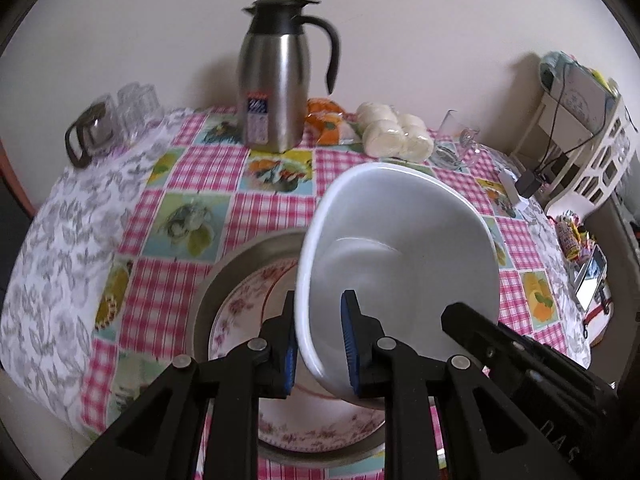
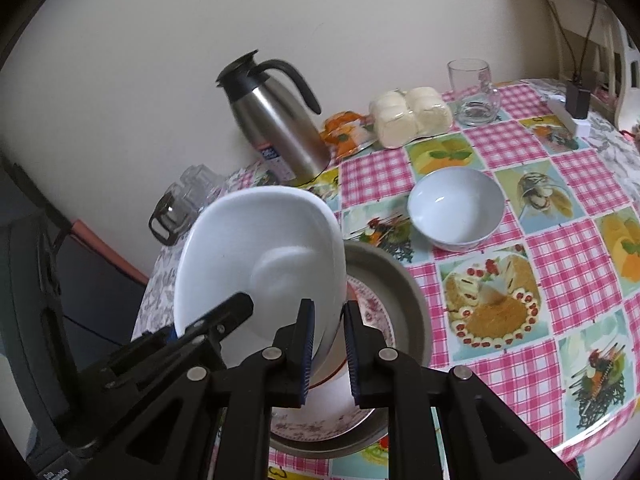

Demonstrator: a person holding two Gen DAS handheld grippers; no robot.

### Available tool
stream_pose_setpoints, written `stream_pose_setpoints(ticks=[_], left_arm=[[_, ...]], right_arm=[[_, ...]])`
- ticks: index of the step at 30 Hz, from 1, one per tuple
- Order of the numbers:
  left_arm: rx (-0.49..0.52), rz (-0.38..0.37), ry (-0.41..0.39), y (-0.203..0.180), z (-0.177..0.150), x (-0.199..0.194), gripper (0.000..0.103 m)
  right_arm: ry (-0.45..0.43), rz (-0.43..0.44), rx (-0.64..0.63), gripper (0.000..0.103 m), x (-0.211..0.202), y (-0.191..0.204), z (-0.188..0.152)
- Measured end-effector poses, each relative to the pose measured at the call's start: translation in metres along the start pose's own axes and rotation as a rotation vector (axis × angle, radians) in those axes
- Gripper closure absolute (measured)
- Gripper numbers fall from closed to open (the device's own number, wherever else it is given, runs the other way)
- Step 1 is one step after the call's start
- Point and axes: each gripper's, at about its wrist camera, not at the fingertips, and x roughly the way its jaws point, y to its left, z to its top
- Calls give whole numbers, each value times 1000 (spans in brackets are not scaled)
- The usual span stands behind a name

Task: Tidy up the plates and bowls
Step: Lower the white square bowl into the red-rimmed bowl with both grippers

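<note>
— Two hand-held grippers, left [image 1: 318, 344] and right [image 2: 326, 350]: clamped on what?
— Clamped on opposite rims of white bowl [image 1: 400, 256] (tilted), above floral plate [image 1: 240, 316] in metal pan [image 1: 224, 276] on desk [image 1: 192, 168].

I see a glossy white ceramic bowl [image 1: 400, 256] above a floral china plate [image 1: 240, 312] in a dull grey metal pan [image 2: 404, 300]. Behind the pan, the brushed steel jug [image 1: 276, 92] has a black plastic lid, and the tablecloth [image 2: 560, 240] looks like shiny wipe-clean vinyl.
</note>
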Motion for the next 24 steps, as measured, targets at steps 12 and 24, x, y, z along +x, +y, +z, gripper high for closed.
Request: stream_pose_setpoints(ticks=[12,24], left_arm=[[-83,-1,56,27,-8,10,82],[-53,-4,99,18,-10,21,78]], right_arm=[[67,-18,-55,85,22,19,-12],[89,-43,-27,85,28,9,-11]])
